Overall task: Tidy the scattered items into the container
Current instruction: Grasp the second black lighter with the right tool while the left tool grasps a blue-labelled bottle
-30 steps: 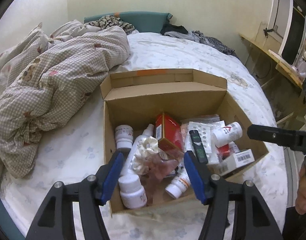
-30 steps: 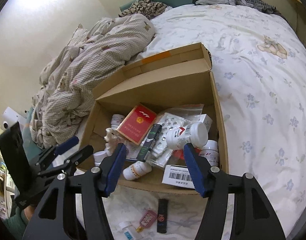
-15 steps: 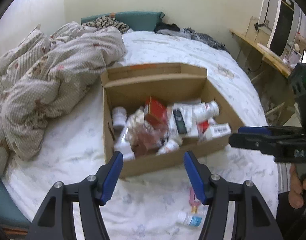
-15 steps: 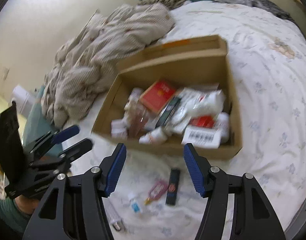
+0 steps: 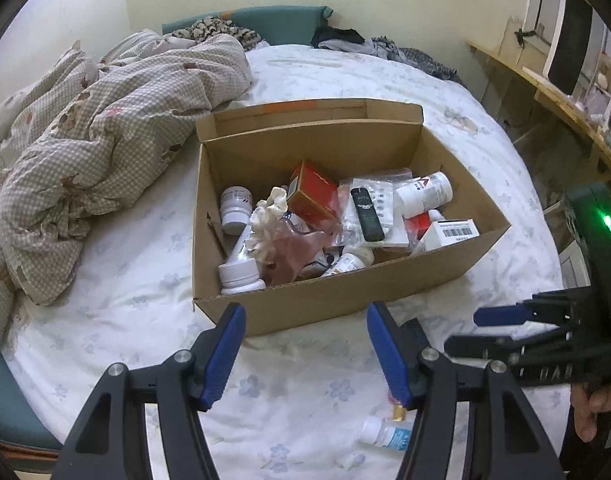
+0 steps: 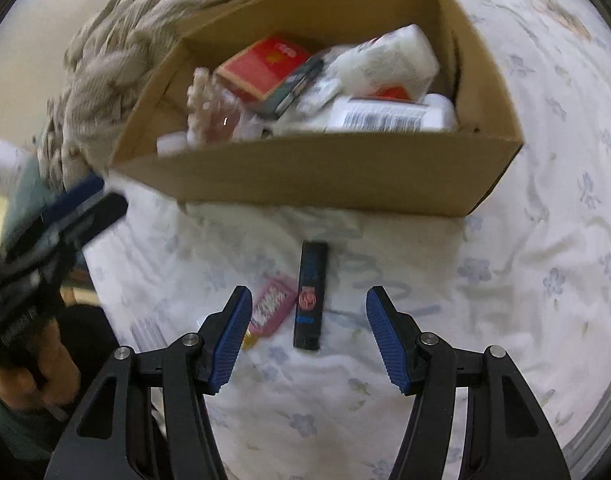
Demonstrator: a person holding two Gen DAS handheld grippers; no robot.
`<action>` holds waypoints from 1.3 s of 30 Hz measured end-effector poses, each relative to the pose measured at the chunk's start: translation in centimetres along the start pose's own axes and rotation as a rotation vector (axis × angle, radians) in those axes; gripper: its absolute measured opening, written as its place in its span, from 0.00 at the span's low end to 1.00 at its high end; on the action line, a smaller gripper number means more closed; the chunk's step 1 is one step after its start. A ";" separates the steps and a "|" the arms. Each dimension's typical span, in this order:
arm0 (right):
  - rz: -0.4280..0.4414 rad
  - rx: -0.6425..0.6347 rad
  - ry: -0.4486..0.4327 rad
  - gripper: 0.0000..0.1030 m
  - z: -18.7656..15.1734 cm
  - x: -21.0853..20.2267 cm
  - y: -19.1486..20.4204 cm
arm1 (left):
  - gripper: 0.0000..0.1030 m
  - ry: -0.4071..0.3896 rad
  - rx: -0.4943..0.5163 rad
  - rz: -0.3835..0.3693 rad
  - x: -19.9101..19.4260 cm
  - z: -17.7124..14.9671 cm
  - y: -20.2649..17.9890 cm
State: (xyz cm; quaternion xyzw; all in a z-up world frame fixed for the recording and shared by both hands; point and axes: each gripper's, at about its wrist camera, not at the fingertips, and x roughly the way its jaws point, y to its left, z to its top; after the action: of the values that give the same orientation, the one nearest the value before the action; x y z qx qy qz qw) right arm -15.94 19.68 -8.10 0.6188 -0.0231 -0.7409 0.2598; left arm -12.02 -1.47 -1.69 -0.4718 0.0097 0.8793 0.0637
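- The cardboard box [image 5: 329, 300] sits on the floral bedsheet [image 5: 145, 288], its flaps up, holding white pill bottles, a red carton, a black remote and a barcoded white pack.
- The right gripper [image 6: 308, 336] hangs over the sheet on the near side of the box, its blue-padded jaws spread wide and holding nothing.
- The black lighter [image 6: 311, 294] lies flat on the sheet just short of the box's near wall, lengthwise between the right gripper's spread fingers and nearer their tips than the box.
- The pink keychain bottle [image 6: 271, 310] lies touching or just beside the lighter's left edge, close to the right gripper's left pad [image 6: 231, 340].
- The left gripper [image 5: 305, 350] is also spread and empty, its fingertips just short of the box's near wall.
- A small white bottle with a blue label [image 5: 385, 434] lies on the sheet farther from the box, below the left gripper's right finger.
- A crumpled checked quilt [image 5: 105, 136] lies to the left of the box.
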 end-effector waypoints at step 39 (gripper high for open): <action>-0.108 -0.163 0.096 0.20 -1.1 3.6 1.5 | 0.52 0.394 0.365 -0.151 5.4 -5.8 -7.3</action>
State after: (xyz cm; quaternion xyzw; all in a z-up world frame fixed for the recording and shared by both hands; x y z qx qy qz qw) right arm -14.77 17.15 -11.10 0.6307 0.0828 -0.7228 0.2698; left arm -9.26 5.84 -9.09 -0.6138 0.1447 0.7471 0.2100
